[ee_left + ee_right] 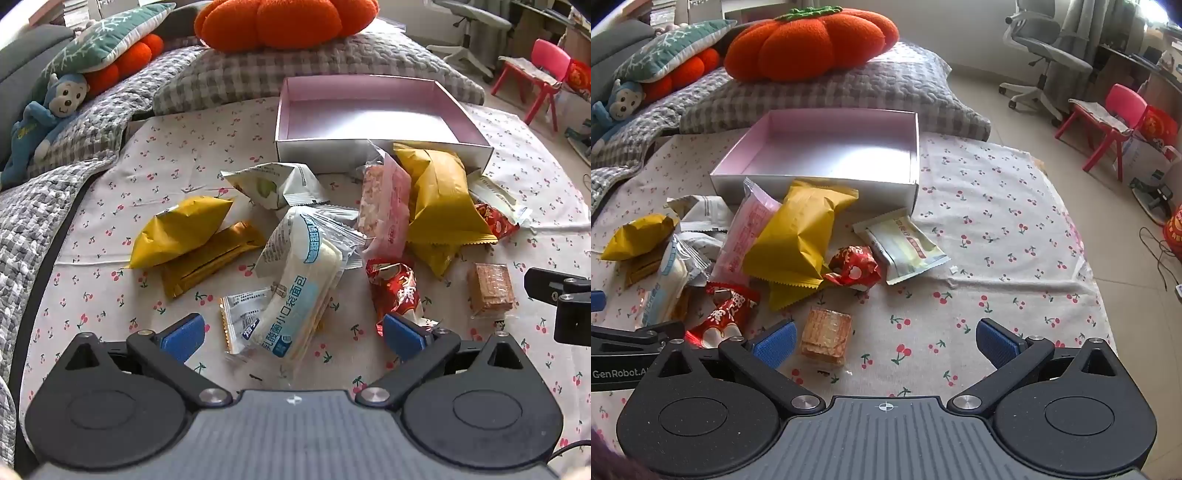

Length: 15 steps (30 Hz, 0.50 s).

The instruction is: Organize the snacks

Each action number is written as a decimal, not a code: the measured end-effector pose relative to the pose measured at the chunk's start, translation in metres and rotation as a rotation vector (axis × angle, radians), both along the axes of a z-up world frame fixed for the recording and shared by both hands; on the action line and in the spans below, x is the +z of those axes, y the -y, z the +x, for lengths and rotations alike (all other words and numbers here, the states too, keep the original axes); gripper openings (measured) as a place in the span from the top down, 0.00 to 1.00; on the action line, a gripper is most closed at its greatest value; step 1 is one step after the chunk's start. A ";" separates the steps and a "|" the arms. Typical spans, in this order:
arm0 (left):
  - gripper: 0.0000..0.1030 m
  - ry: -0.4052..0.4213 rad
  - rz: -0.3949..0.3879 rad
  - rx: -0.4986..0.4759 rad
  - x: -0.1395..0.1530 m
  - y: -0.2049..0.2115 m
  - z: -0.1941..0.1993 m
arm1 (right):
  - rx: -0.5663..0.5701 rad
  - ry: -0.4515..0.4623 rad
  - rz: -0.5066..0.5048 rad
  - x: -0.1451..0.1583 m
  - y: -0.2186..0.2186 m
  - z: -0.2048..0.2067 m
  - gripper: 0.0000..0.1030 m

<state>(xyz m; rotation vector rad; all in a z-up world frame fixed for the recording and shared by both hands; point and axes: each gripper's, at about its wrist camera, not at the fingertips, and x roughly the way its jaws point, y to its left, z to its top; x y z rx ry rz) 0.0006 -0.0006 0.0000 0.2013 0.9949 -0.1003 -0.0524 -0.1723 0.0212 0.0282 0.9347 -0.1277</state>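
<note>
Several snack packs lie in a heap on a cherry-print cloth [517, 184] in front of an empty pink-lined box [369, 114] [831, 155]. My left gripper [293, 338] is open above the cloth, and a white and blue bread pack [303, 280] reaches between its blue pads without touching them. A red candy pack [395, 291] lies by its right pad. My right gripper [884, 341] is open too, with a clear-wrapped brown wafer square [826, 336] just inside its left pad. Yellow packs [441, 195] [798, 236], a pink pack [746, 236] and a pale flat pack [905, 247] lie near the box.
Grey checked pillows [314, 70], an orange pumpkin cushion [809, 44] and a blue monkey toy [48, 114] sit behind the box. Bare cloth spreads to the right of the heap [997, 221]. Beyond the bed edge are tiled floor, a pink chair [1108, 122] and an office chair [1041, 48].
</note>
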 end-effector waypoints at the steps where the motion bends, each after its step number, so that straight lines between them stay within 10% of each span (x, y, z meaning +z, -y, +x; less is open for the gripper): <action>1: 0.00 0.001 0.001 0.001 0.000 0.000 0.000 | 0.000 0.001 0.002 0.000 0.000 0.000 0.00; 15: 0.00 0.002 -0.008 0.002 -0.003 0.000 0.000 | 0.004 0.001 0.004 -0.002 -0.003 -0.002 0.00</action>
